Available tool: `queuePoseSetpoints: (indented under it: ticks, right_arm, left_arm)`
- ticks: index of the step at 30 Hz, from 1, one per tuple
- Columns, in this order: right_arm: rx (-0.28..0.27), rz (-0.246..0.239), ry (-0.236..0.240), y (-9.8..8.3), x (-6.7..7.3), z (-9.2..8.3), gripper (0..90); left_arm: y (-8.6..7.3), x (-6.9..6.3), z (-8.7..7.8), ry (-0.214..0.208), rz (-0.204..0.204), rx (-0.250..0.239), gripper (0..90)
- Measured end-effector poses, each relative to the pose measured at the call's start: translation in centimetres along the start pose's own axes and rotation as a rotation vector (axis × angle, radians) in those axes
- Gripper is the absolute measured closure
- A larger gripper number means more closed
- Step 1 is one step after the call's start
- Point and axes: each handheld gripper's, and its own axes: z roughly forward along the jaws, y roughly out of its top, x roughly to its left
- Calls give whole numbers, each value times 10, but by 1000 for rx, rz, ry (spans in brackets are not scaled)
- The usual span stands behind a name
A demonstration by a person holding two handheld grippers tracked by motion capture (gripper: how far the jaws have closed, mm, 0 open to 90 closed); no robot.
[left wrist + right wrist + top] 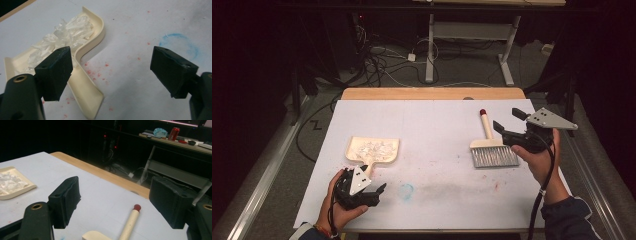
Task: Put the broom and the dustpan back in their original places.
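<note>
— Dustpan (373,150), heaped with white shreds (374,147), lay at our table's (437,125) left; brush (492,150) lay right.

— Our left gripper (374,192) and right gripper (508,121) gaped wide, holding nothing.

Through the left gripper view I see my left gripper (112,72) with its two black jaws standing wide apart, nothing between them but bare table. Beneath the left jaw lies the cream dustpan (86,85), its handle running toward me under that jaw; I can't tell whether the jaw touches it. The pan's far part holds a heap of white shreds (65,35). The white table sheet (130,32) around the handle is speckled with small red flecks (97,72). To the far right, a faint blue ring mark (178,45) sits on the sheet, just beyond the right jaw.
</note>
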Motion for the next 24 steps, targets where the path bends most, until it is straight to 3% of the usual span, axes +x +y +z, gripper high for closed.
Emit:
queuePoseSetpoints:
  ticks: [12,18,24]
  right_arm:
    - [-33,-45,23,2,12,-23,260]
    - [-56,-44,38,0,14,-36,260]
    - [-38,-70,38,-5,16,-45,258]
  left_arm:
    - [0,1,-2,1,-4,-17,175]
    - [-1,1,0,-1,0,-14,175]
    - [-1,1,1,2,4,-7,177]
